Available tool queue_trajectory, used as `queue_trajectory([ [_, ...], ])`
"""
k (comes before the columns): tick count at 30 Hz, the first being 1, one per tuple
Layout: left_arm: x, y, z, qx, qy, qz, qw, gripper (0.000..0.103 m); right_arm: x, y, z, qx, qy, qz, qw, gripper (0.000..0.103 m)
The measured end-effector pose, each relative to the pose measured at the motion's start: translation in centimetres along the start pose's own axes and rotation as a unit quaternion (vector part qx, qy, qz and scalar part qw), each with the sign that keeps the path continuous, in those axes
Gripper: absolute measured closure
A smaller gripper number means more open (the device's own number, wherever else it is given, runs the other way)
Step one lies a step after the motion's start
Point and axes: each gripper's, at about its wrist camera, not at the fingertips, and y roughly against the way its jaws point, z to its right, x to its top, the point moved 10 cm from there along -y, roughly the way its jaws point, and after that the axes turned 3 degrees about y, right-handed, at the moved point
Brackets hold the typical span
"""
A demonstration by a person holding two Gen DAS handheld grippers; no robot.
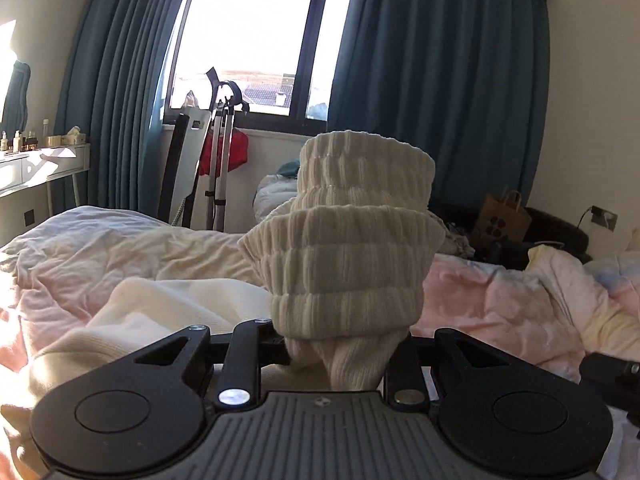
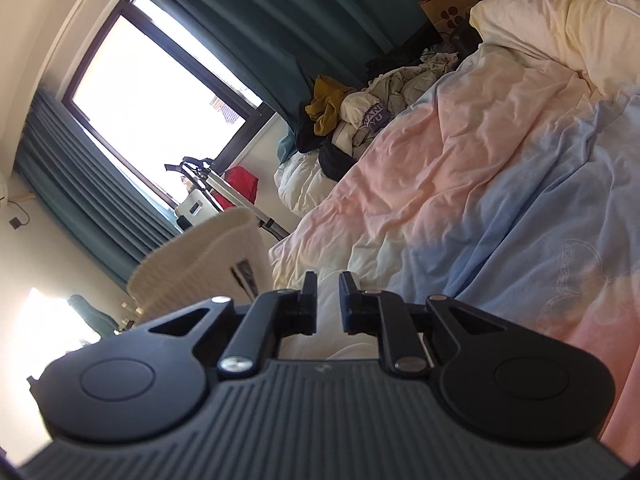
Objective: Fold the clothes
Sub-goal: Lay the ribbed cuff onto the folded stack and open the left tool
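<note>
- Left wrist view, item one: your left gripper (image 1: pixel 348 344) is clenched on a cream ribbed knit garment (image 1: pixel 344 248), which stands up out of the jaws in stacked, bunched folds well above the bed.
- Item two: a smoother cream cloth (image 1: pixel 160 312) trails from the gripper down to the left onto the crumpled pastel pink, blue and cream duvet (image 1: pixel 500 300). Whether it is part of the same garment, you cannot tell from here.
- Item three, right wrist view: your right gripper (image 2: pixel 328 300) holds nothing, its jaws a narrow gap apart and released, tilted over the duvet. The ribbed garment shows to its left, blurred, with a dark label.
- Risk, grip: the hold looks like a bunched wad, not a clean edge. Layers may slip unevenly, so the fold would likely come out crooked.
- Risk, one-handed: with only one hold, the free part may sag or twist when you lower it.
- Risk, surface: the duvet is deeply wrinkled and soft; a garment laid there may not lie flat.
- Risk, collision: your right gripper shows at the edge of the left view, near the left one. Reaching in for a second hold could knock the two together.
- Risk, clutter: a heap of mixed clothes (image 2: pixel 360 116) lies at the far bedside, well apart.
</note>
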Motion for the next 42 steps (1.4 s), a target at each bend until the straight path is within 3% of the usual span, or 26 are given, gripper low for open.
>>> queue_trajectory([
  [4,-2.8,-2.0,0.3,-0.011,-0.02,-0.039,0.999,0.078,-0.1,-0.3,0.2,-0.008,0.009,-0.002,1.0,0.088],
  [7,-3.7,-2.7,-1.0,-0.023,-0.037,-0.048,0.9979,0.076,-0.3,-0.6,-0.2,-0.004,0.016,-0.006,1.0,0.088],
  [11,-4.7,-2.7,-3.0,-0.034,-0.065,-0.059,0.9956,0.057,-0.6,-1.0,-0.5,0.0,0.02,-0.014,1.0,0.088],
  [16,-6.1,-1.2,-3.9,-0.061,-0.107,-0.079,0.9892,0.045,-0.9,-1.3,-0.7,0.009,0.019,-0.021,1.0,0.088],
  [17,-6.4,-1.0,-3.9,-0.072,-0.125,-0.085,0.9859,0.038,-0.9,-1.4,-0.8,0.013,0.018,-0.023,1.0,0.088],
  [18,-6.8,-0.5,-3.8,-0.09,-0.148,-0.09,0.9807,0.021,-1.0,-1.5,-0.9,0.019,0.014,-0.027,0.999,0.088],
  [20,-7.6,0.5,-3.8,-0.121,-0.191,-0.099,0.9692,0.005,-1.2,-1.8,-1.2,0.029,0.01,-0.033,0.999,0.088],
  [21,-8.1,1.2,-3.8,-0.132,-0.204,-0.097,0.965,0.003,-1.2,-1.9,-1.4,0.031,0.012,-0.035,0.999,0.088],
  [25,-9.7,3.5,-4.9,-0.146,-0.253,-0.096,0.9515,0.003,-1.7,-2.4,-2.4,0.039,0.028,-0.046,0.998,0.082],
  [29,-10.2,4.9,-7.4,-0.127,-0.301,-0.096,0.9402,0.003,-1.9,-3.0,-3.3,0.045,0.041,-0.053,0.997,0.075],
  [33,-10.1,6.0,-10.6,-0.094,-0.356,-0.1,0.9245,0.006,-1.6,-4.3,-4.4,0.054,0.059,-0.06,0.995,0.058],
  [36,-10.0,6.5,-13.1,-0.072,-0.367,-0.093,0.9227,0.013,-1.7,-6.3,-4.9,0.058,0.062,-0.082,0.993,0.055],
  [40,-10.2,7.0,-14.9,-0.076,-0.351,-0.09,0.9289,0.025,-1.7,-8.5,-4.4,0.037,0.052,-0.089,0.994,0.055],
  [42,-10.9,7.2,-15.0,-0.09,-0.358,-0.09,0.9249,0.029,-1.6,-8.9,-5.0,0.073,0.029,-0.099,0.992,0.055],
])
